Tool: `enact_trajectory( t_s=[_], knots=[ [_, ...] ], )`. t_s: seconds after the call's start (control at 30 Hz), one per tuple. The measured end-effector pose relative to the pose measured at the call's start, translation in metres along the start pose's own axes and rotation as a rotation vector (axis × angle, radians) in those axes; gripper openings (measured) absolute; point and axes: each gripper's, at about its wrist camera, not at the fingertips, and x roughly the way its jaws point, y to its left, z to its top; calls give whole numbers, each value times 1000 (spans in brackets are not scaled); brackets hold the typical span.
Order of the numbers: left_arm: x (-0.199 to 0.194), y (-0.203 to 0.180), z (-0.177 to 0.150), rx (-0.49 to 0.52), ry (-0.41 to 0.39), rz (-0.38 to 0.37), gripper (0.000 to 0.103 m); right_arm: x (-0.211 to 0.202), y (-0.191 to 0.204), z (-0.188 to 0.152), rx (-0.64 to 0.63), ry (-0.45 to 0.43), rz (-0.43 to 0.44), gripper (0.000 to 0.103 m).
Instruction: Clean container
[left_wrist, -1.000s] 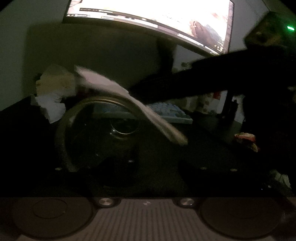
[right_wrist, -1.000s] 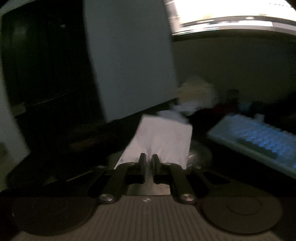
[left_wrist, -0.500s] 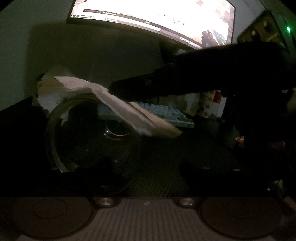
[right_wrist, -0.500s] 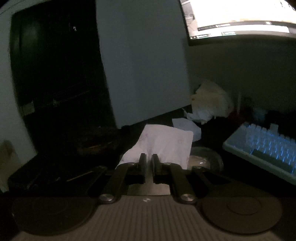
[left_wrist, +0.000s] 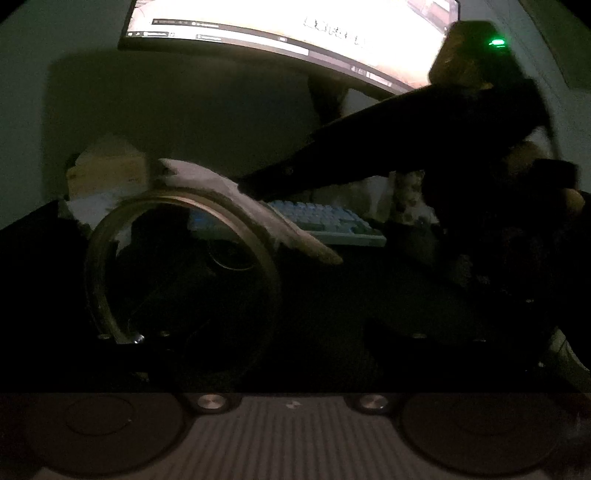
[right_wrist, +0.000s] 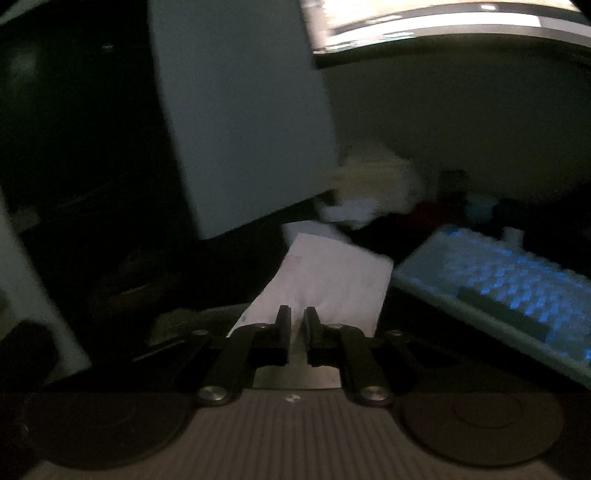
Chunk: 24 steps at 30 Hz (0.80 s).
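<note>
The container (left_wrist: 181, 280), a clear round vessel with a metal-looking rim, lies tilted so that its mouth faces the left wrist camera. It sits low and left in that view, on or just above the dark desk (left_wrist: 332, 295); contact with the desk cannot be determined in the dim light. This orientation presumably exposes the interior for wiping.

A folded white paper towel (left_wrist: 255, 214) lies across the upper right of the rim. In the right wrist view the same towel (right_wrist: 332, 280) fans forward from the fingertips. It is held flat by one edge, probably so that a broad face can be drawn over the rim and wall.

Right gripper (right_wrist: 297, 321): the jaws stand almost together, and the towel is pinched between them. In the left wrist view this gripper (left_wrist: 266, 182) reaches in from the right as a dark shape, its tip at the towel above the rim.

Left gripper (left_wrist: 258, 343): the jaws have just been opening and stand wide. Its fingers are lost in shadow. The container lies between them, towards the left finger; whether the pads press on it cannot be determined.

Beyond the container lie a blue-lit keyboard (left_wrist: 325, 221), crumpled paper (left_wrist: 107, 173) and a bright monitor (left_wrist: 295, 26).
</note>
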Motion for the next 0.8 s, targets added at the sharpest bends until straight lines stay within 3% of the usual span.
enact_trajectory(
  t_s=[0.07,0.1,0.13,0.2,0.3,0.37,0.4,0.43,0.57,0.6,0.67,0.73,0.8],
  knots=[
    [0,0,0,-8,1,-2,87,-1,7,-3,-7,-4,45,33],
    [0,0,0,-12,1,-2,87,-3,9,-5,-7,-18,51,57],
    [1,-1,0,-8,2,-3,88,-6,11,-8,-8,-48,29,71],
    [1,-2,-1,2,5,-4,88,-6,11,-13,-21,-80,-8,77],
    [1,-5,-2,11,3,1,90,0,3,-20,37,-95,26,72],
    [1,-6,-2,16,-3,5,92,0,0,-23,76,-120,31,46],
    [1,-6,-2,19,-6,7,92,-1,0,-25,77,-126,18,14],
    [1,-7,-1,20,-7,8,93,-1,0,-26,77,-131,6,6],
    [2,-10,-3,26,-4,14,90,-7,-10,-36,141,-149,-32,6],
    [2,-11,-3,32,-5,18,84,-13,-13,-39,158,-152,-40,6],
    [4,-15,-2,49,-21,25,37,-28,-17,-43,162,-151,-76,6],
    [5,-18,1,61,-36,26,20,-43,-19,-46,133,-143,-157,7],
    [4,-21,4,6,-63,-11,17,-53,-24,-49,115,-134,-236,7]
  ],
)
